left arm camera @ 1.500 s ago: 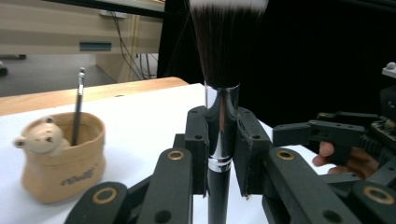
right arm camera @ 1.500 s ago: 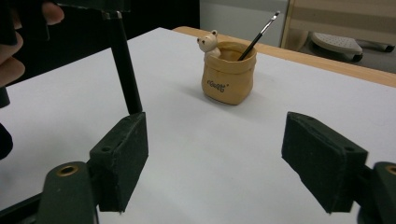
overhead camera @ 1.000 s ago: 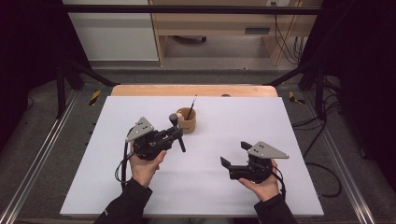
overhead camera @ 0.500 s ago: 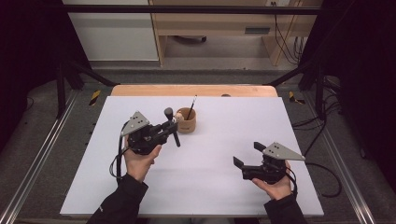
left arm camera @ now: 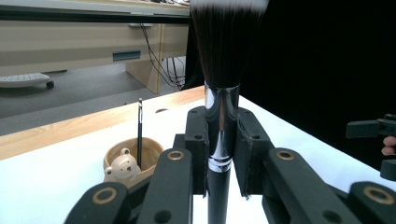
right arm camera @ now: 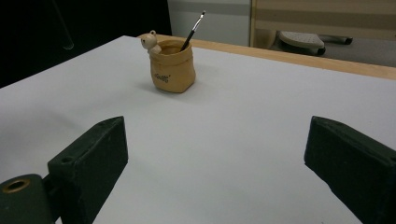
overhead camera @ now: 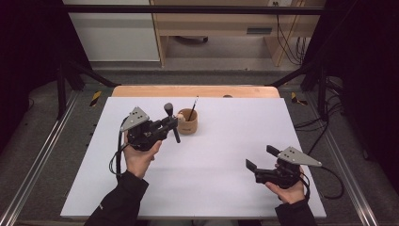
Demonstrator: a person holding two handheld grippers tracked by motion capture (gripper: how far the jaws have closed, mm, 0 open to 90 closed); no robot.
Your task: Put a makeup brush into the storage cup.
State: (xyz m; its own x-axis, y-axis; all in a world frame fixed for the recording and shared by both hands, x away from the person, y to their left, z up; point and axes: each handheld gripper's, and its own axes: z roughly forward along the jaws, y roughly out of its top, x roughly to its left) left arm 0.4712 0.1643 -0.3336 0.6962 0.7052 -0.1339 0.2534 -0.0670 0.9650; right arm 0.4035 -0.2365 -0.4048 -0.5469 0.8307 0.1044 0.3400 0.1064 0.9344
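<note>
My left gripper (overhead camera: 170, 123) is clamped on an upright brush (left arm camera: 222, 93) just beside the cup (overhead camera: 187, 122). My right gripper (overhead camera: 258, 161) gapes wide, empty, over the table (overhead camera: 226, 155).

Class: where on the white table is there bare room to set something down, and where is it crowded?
Bare: the white table between both grippers, and right of the tan bear-figure cup. Crowded: beside that cup, where the left gripper holds the black makeup brush.

Glossy chrome ferrule (left arm camera: 221, 122), matt white table (overhead camera: 226, 174)
</note>
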